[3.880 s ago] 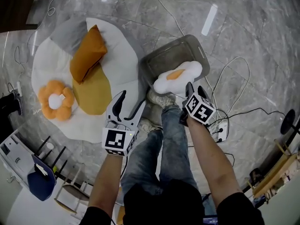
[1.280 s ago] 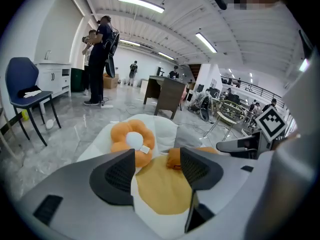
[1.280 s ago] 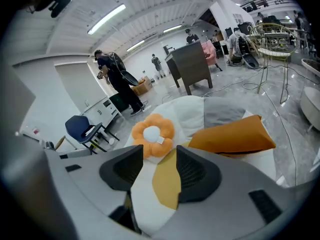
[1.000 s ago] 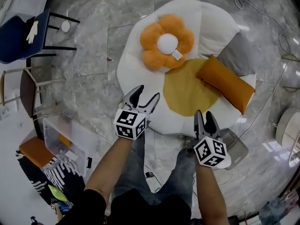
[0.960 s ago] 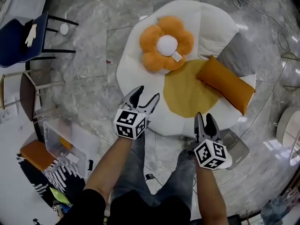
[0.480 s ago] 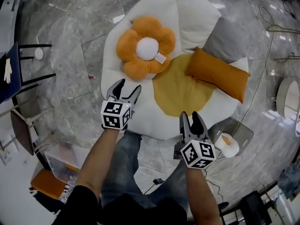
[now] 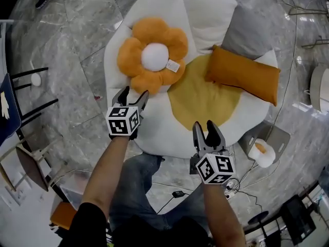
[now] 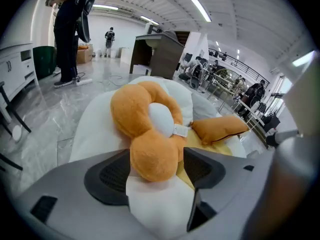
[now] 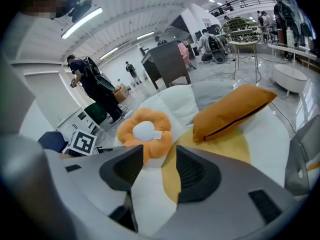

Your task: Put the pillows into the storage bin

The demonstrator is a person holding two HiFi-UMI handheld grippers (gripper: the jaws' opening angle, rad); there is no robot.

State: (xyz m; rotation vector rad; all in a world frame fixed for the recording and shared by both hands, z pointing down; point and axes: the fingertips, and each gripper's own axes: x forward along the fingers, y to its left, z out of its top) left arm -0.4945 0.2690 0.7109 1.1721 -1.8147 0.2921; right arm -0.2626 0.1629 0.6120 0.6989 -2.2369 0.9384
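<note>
An orange flower pillow (image 7: 150,58) (image 8: 145,129) (image 9: 145,131) with a white centre lies on the big white and yellow egg cushion (image 7: 200,99). A long orange pillow (image 7: 242,75) (image 8: 220,129) (image 9: 232,111) lies to its right, beside a grey one (image 7: 248,32). My left gripper (image 7: 133,92) (image 8: 155,171) is at the flower's near edge; its jaws have just been opening, with the near petal between the pads. My right gripper (image 7: 204,126) (image 9: 159,169) hovers open and empty over the cushion's near rim. The grey storage bin (image 7: 277,135) holds a small egg pillow (image 7: 261,153).
Dark chairs (image 7: 20,86) stand on the marble floor at the left. A clear box (image 7: 72,181) sits at the lower left. Cables and a power strip (image 7: 231,181) lie near my feet. People stand far off in both gripper views.
Both grippers have come down and forward toward the cushion. The left one has reached the flower pillow's near edge and its jaws stand wider. The right one's jaws are unchanged.
</note>
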